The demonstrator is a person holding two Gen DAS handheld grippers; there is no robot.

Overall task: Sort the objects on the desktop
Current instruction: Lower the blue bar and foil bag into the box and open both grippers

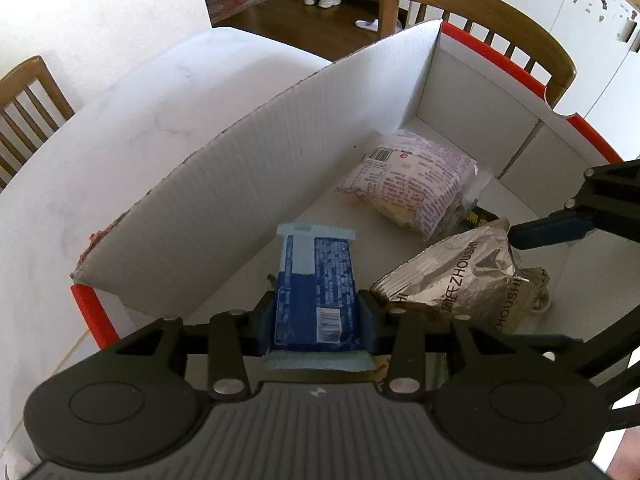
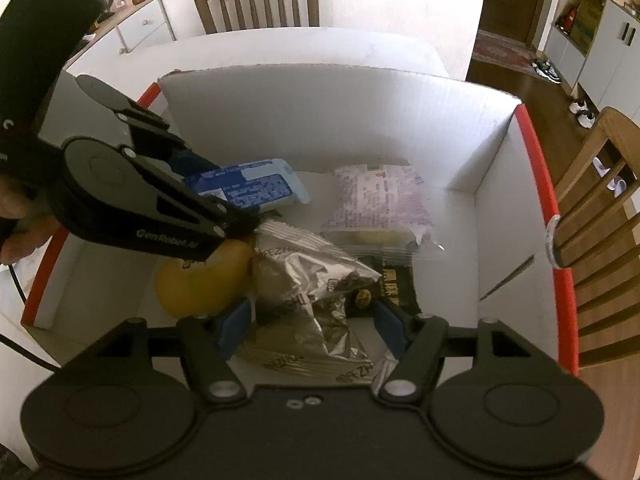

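Observation:
A blue snack packet (image 1: 316, 292) sits between the blue pads of my left gripper (image 1: 318, 316), which is shut on it just inside a white corrugated box (image 1: 320, 140) with red edges. The right wrist view shows that left gripper (image 2: 232, 192) holding the packet (image 2: 260, 184) above the box floor. My right gripper (image 2: 313, 330) stands open around a crumpled silver bag (image 2: 304, 300), with its pads clear of the foil. That silver bag (image 1: 460, 280) lies on the box floor, and one of the right gripper's fingers (image 1: 552, 230) is at its top.
The box (image 2: 320, 120) also holds a purple-printed packet (image 2: 376, 200), a black packet (image 2: 394, 292) and a round yellow object (image 2: 200, 280). It stands on a white marble table (image 1: 140, 120). Wooden chairs (image 1: 480, 12) (image 2: 256, 0) (image 2: 600, 200) ring the table. A hand (image 2: 16, 220) grips the left tool.

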